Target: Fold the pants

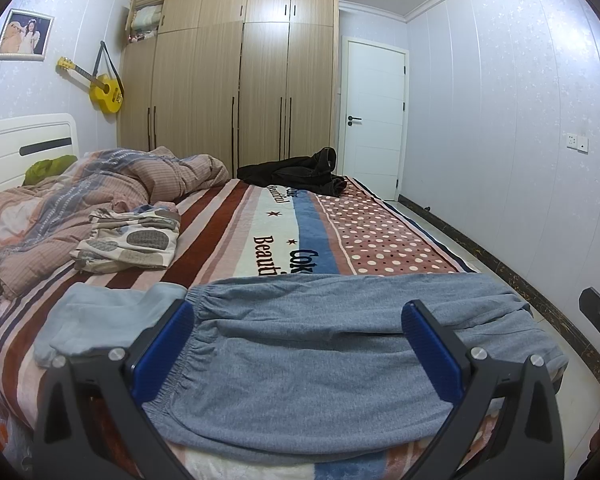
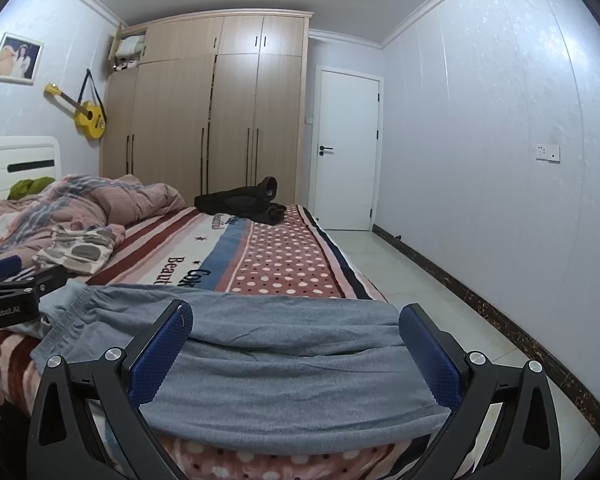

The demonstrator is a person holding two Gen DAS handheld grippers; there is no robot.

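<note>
Both tools, left tool and right tool, wide open, gripping nothing, hovering over grey pants on bed. Probably pre-fold; next up, pinching an edge.

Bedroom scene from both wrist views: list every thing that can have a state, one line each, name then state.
grey pants: lying flat across the near edge of the bed, held by neither gripper.
left gripper: open, fingers spread over the pants.
right gripper: open, above the pants.
black garment: crumpled at the far end.
patterned garment: loosely bunched.
quilt: rumpled.
white door: shut.
wardrobe: lower doors shut, top-left compartment open.
</note>
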